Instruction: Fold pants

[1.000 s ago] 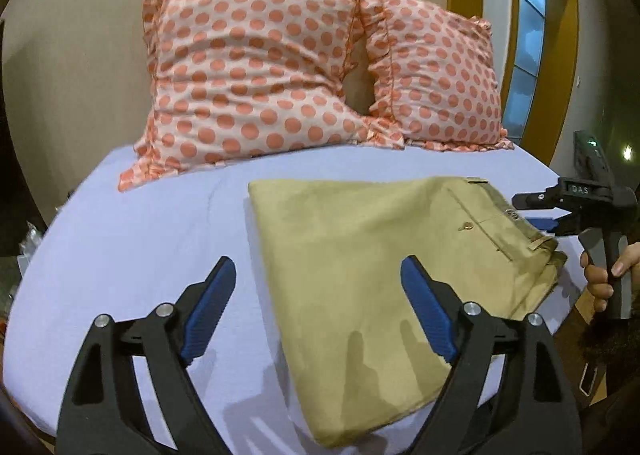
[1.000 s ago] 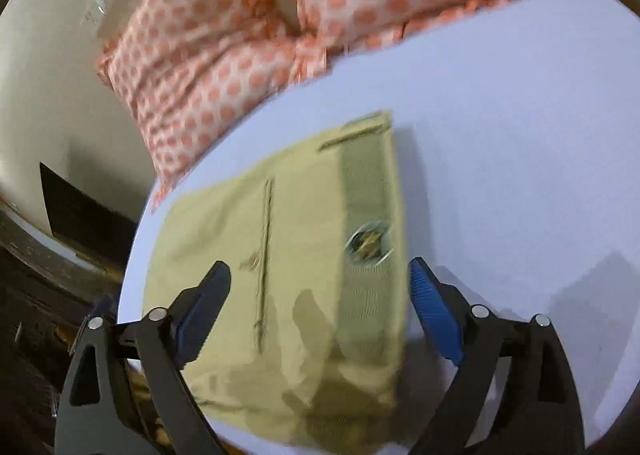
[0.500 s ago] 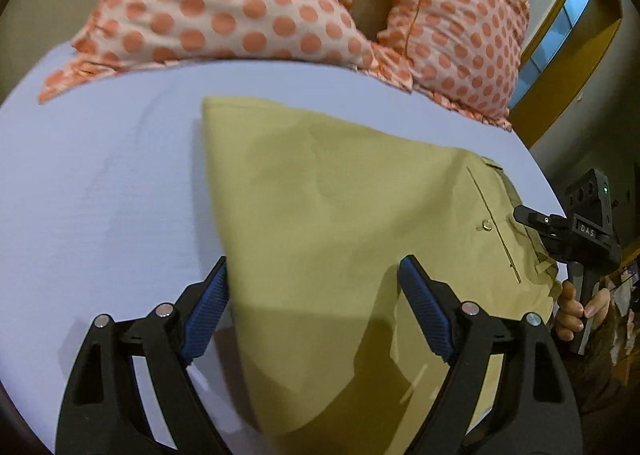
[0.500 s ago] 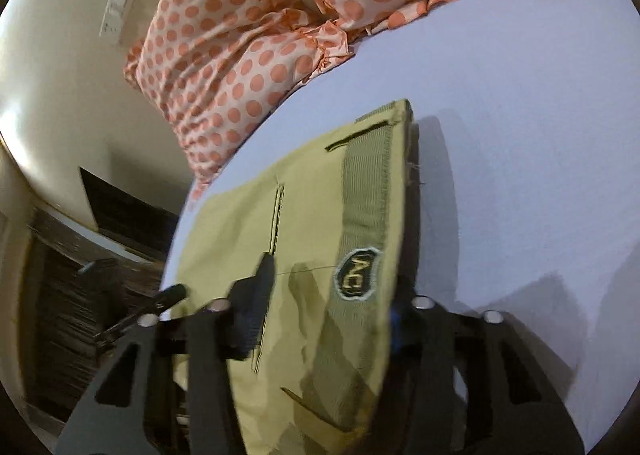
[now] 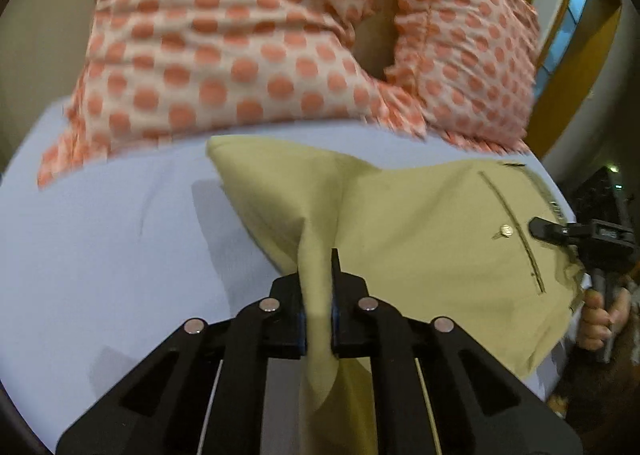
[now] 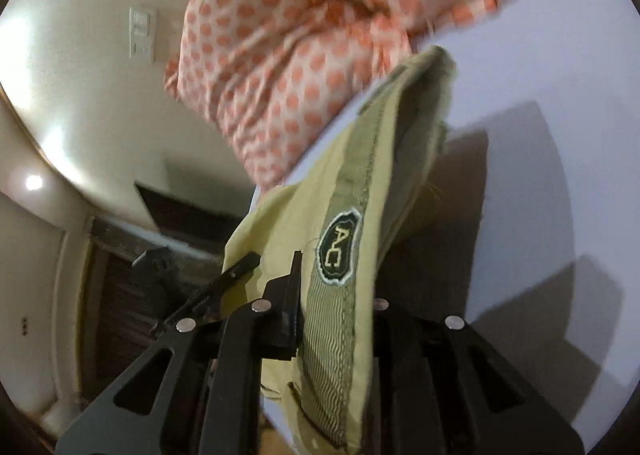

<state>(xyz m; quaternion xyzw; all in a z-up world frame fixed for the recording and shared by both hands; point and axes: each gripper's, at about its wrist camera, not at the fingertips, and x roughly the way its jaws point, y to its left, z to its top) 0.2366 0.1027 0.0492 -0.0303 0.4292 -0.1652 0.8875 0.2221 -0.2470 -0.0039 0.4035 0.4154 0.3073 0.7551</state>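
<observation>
While the pants (image 5: 420, 223) already lie folded on the bed (image 5: 100, 255), both near corners are clamped in closed jaws; one last fold seems left.

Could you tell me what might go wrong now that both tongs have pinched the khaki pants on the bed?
The left tongs pinch only a narrow bunch of the pants, so cloth could slip out mid-lift. The right tongs hold the thick waistband; uneven lifting could undo the existing fold. The pillows sit close behind and could snag.
</observation>
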